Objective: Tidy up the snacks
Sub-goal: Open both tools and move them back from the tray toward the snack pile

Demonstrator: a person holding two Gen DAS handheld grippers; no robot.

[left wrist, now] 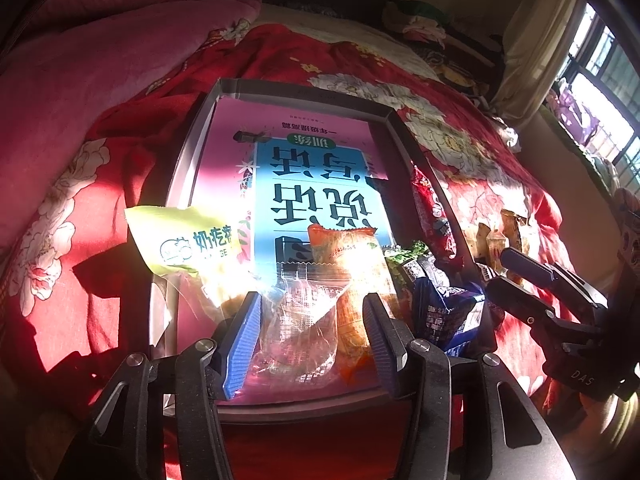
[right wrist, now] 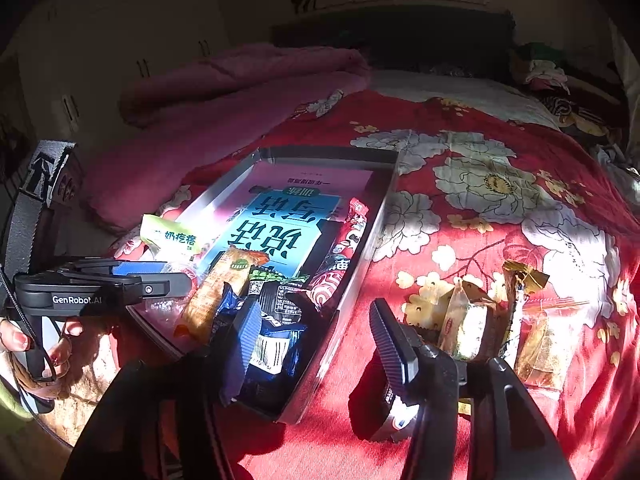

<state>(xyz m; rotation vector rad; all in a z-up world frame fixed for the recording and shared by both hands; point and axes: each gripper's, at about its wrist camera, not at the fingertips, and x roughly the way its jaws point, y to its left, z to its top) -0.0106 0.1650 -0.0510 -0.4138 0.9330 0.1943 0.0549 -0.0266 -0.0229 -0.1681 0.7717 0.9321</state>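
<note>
Clear snack packet [left wrist: 296, 332] in the box [left wrist: 308, 92], loose between the left gripper's [left wrist: 312, 320] parted fingers.

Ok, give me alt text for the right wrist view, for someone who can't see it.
The right gripper hangs open and empty over the near corner of a shallow box of snack packets on a red floral bedspread. Gold-wrapped snacks lie outside it; the left gripper reaches in from the left.

The far half of the box [right wrist: 384, 216] lies bare above the book cover, while snack packets [right wrist: 276, 304] crowd its near end
</note>
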